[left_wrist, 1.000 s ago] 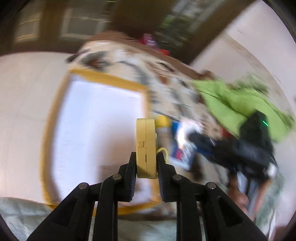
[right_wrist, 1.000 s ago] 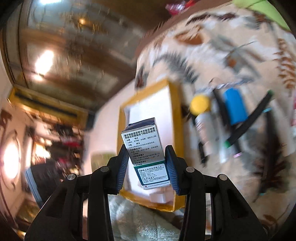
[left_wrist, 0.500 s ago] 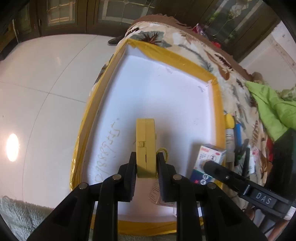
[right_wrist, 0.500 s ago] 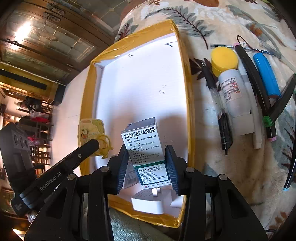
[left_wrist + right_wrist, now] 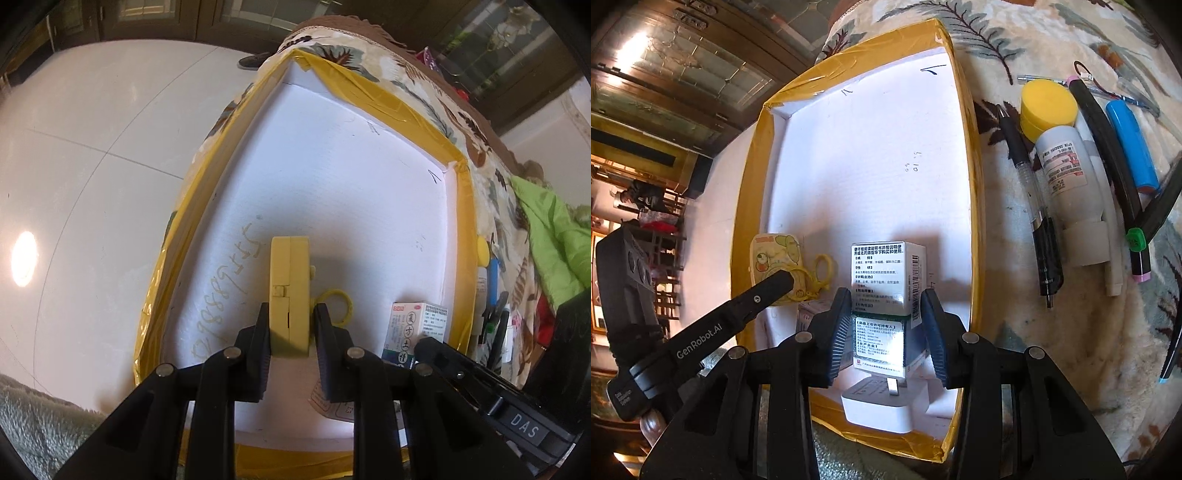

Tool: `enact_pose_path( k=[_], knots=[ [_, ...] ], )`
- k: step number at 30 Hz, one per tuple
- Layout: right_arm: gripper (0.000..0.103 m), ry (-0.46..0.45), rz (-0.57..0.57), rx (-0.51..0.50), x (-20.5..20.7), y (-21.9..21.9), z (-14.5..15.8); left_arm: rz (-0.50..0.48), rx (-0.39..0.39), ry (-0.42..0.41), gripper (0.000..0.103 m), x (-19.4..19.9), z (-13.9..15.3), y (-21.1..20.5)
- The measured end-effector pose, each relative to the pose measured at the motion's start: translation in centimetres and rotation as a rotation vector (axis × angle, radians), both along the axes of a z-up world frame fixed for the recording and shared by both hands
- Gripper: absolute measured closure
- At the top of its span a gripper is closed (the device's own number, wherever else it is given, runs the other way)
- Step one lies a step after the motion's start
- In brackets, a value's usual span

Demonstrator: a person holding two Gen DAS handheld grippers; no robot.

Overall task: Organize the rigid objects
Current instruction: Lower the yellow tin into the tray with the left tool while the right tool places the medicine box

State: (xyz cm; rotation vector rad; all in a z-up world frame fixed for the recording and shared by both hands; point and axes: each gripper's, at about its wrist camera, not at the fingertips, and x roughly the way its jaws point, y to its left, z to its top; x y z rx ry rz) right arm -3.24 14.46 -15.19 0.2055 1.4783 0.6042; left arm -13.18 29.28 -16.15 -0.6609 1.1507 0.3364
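Note:
A white box with a yellow taped rim (image 5: 406, 114) lies on a leaf-patterned cloth; it also shows in the right wrist view (image 5: 964, 155). My left gripper (image 5: 290, 328) is shut on a flat yellow case (image 5: 290, 291) with a yellow ring clip (image 5: 338, 301), held low inside the box. The case shows its cartoon face in the right wrist view (image 5: 777, 266). My right gripper (image 5: 884, 325) stands around a white and green medicine carton (image 5: 886, 291) that rests upright on the box floor; the jaws have a gap on each side of it. The carton also shows in the left wrist view (image 5: 413, 332).
A white plug adapter (image 5: 886, 402) and a flat packet (image 5: 332, 402) lie at the box's near end. On the cloth to the right lie a yellow-capped white bottle (image 5: 1063, 162), a black pen (image 5: 1034, 206), a blue tube (image 5: 1132, 147) and markers. A green cloth (image 5: 546, 236) is further right.
Both grippers have come down into the box. The carton now rests on the box floor and the right jaws have opened off it. The left gripper still holds the yellow case.

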Motion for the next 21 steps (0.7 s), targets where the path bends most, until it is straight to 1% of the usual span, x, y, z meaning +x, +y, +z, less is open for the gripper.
enact_pose_path(
  k=[3, 5, 7, 9, 12, 14, 16, 17, 19, 21],
  knots=[
    [0.063, -0.019, -0.006, 0.014, -0.1, -0.3, 0.8, 0.028, 0.000, 0.020, 0.069, -0.3, -0.2, 0.4],
    [0.063, -0.038, -0.011, 0.024, -0.2, -0.7, 1.4, 0.063, -0.015, 0.019, 0.056, -0.7, -0.2, 1.1],
    [0.063, -0.057, -0.015, 0.024, -0.2, -0.7, 1.9, 0.084, -0.023, 0.014, 0.052, -1.0, -0.1, 1.5],
    [0.063, -0.068, -0.019, 0.022, -0.1, -0.8, 2.3, 0.097, -0.032, 0.024, 0.051, -1.1, -0.3, 1.8],
    [0.063, -0.074, -0.031, 0.045, -0.3, -1.5, 3.2, 0.099, -0.047, 0.036, 0.051, -1.2, -0.5, 1.8],
    [0.063, -0.089, -0.041, 0.052, -0.2, -2.4, 4.1, 0.104, -0.024, 0.057, 0.050, -1.4, -0.5, 1.8],
    [0.063, -0.104, -0.059, 0.073, -0.1, -3.4, 5.2, 0.110, -0.019, 0.065, 0.050, -1.6, -0.4, 1.8],
    [0.063, -0.109, -0.068, 0.087, 0.0, -3.9, 5.7, 0.113, -0.022, 0.062, 0.050, -1.8, -0.3, 1.9],
    [0.063, -0.127, -0.081, 0.101, 0.2, -5.1, 6.7, 0.110, -0.011, 0.024, 0.050, -2.0, 0.8, 1.8],
    [0.063, -0.159, -0.103, 0.096, 0.5, -6.5, 8.0, 0.098, 0.028, -0.023, 0.050, -2.1, 2.0, 1.4]
  ],
)
